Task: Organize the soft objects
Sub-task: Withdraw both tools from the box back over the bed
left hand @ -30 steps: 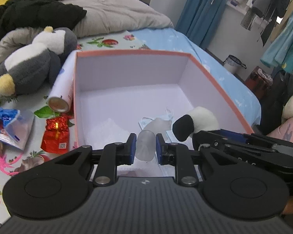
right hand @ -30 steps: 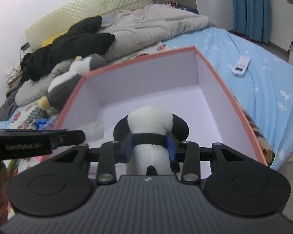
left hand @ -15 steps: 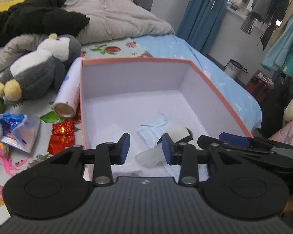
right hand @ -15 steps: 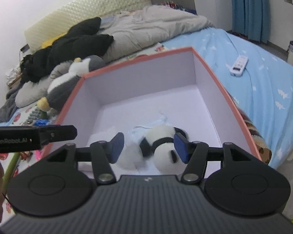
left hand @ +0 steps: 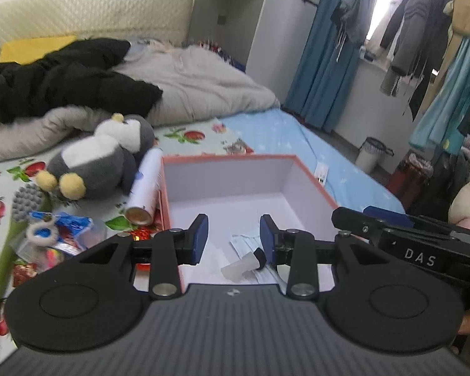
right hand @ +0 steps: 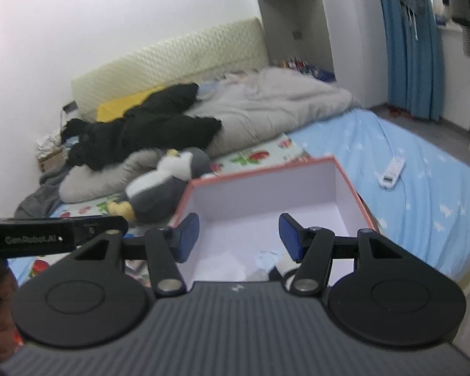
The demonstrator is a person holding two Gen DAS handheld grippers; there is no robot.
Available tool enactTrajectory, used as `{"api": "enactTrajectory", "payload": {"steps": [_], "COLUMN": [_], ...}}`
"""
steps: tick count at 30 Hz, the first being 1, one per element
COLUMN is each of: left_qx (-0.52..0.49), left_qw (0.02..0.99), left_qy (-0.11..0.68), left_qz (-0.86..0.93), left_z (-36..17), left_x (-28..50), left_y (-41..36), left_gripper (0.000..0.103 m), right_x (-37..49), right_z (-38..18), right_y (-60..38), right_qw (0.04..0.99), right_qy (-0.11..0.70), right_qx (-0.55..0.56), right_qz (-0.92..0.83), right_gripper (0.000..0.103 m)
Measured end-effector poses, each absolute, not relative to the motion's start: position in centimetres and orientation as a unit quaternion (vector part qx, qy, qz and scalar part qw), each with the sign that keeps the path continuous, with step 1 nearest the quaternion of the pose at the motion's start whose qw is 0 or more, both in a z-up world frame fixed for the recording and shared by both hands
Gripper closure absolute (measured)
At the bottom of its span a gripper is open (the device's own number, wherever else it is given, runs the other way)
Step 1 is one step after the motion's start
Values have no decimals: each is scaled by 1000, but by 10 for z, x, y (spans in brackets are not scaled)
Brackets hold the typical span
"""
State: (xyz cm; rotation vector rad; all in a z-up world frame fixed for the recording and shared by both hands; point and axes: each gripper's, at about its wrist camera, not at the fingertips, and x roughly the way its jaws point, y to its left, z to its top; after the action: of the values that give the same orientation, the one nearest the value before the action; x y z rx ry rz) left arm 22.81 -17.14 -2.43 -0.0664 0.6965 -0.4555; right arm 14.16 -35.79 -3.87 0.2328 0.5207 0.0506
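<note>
Left tool (left hand: 233, 237) spread wide, holding nothing, above the near edge of the pink-rimmed box (left hand: 313, 181) on the bed (left hand: 297, 138). Right tool (right hand: 238, 239) likewise apart and empty over the same box. Inside, at the near end: translucent soft piece (left hand: 236, 270), blue face mask (left hand: 246, 244), panda plush (right hand: 283, 264) mostly hidden. Penguin plush (left hand: 100, 159) lies just left of the box.

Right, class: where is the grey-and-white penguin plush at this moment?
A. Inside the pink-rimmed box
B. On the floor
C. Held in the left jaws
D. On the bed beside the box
D: the penguin plush lies on the bed outside the box, past its left wall; both sets of jaws stand open and empty.
</note>
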Motion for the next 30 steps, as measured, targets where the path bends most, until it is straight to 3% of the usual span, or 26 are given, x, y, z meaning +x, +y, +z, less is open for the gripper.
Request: {"api": "enactTrajectory", "payload": {"steps": [13,30], "left_qx": [-46,-77], "left_qw": [936,945], "left_qy": [295,300], "left_qz": [-185,-107], "left_z": [29,26], "left_x": [158,89], "left_y": [-102,-30], "left_gripper": [61,61], "right_x": [94,70], "right_z": [3,-6], "right_y": [-312,-255], "right_qw": [968,955], "right_qy": [217,245], "right_qx": [101,71], "right_qz": [79,149], "right_gripper": [44,44]}}
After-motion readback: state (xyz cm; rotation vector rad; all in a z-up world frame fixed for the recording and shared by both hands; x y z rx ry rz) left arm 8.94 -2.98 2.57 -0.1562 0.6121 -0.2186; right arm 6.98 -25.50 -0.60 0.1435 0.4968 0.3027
